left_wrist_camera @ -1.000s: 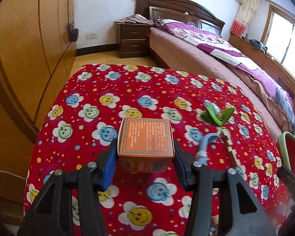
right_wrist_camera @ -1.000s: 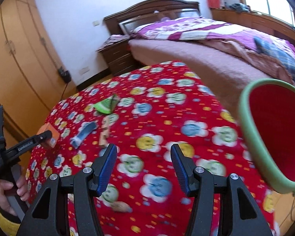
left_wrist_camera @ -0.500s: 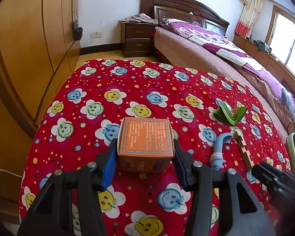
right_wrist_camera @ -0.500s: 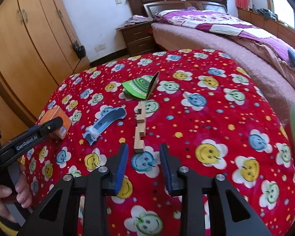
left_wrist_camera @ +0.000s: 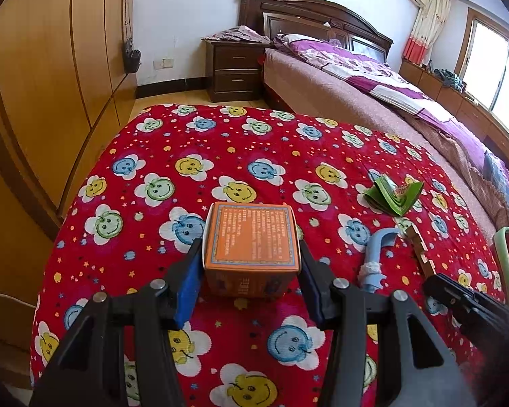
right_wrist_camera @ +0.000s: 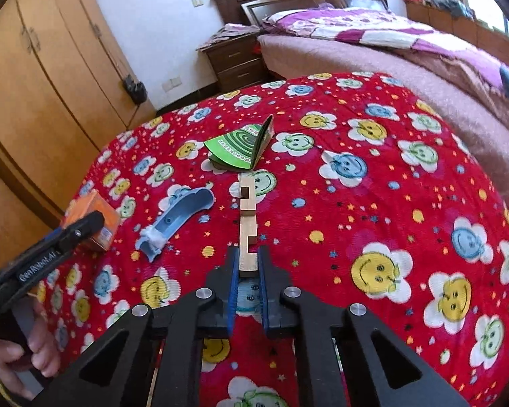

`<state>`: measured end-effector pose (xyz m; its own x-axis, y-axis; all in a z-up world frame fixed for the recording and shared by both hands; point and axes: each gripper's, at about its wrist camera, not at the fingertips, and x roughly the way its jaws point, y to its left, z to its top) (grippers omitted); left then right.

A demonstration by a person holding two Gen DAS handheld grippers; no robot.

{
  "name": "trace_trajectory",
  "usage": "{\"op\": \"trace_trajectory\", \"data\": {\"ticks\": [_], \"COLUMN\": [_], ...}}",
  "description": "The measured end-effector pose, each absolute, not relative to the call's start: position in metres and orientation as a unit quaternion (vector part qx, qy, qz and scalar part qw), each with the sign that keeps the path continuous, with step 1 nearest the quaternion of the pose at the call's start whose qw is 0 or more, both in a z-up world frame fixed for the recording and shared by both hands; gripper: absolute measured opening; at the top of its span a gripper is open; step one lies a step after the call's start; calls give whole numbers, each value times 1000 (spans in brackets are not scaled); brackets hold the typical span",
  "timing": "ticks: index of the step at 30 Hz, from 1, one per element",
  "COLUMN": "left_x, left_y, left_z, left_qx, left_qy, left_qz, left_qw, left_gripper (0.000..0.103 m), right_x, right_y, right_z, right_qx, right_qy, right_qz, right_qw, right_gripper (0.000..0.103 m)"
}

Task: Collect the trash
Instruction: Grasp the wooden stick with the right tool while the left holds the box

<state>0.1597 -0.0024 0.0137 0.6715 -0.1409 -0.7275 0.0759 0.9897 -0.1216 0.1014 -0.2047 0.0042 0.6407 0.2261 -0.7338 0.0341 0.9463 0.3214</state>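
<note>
The left gripper pinches the orange box, ready for binning. Right of the box, the right gripper has just closed its fingers onto the wooden strip's near end.

Left tool gripping; right tool clamped.

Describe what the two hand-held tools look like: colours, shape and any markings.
Both the left tool and the right tool are black, with two angular fingers, blue pads on the inner faces and round silver bolts. White lettering runs along the left tool's side.
</note>
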Motion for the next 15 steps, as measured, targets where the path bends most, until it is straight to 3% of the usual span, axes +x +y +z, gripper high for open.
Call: {"op": "trace_trajectory", "data": {"ticks": [15], "left_x": [131], "left_y": [-24], "left_z": [34], "left_qx": [-45], "left_qy": [391], "left_qz": [-97], "left_qw": [914], "left_gripper": [53], "right_x": [26], "right_y": [-248], "right_z": [29], "right_qx": [219], "right_qy": [374], "right_qz": [30], "right_qw": [901], "right_gripper": [10]}}
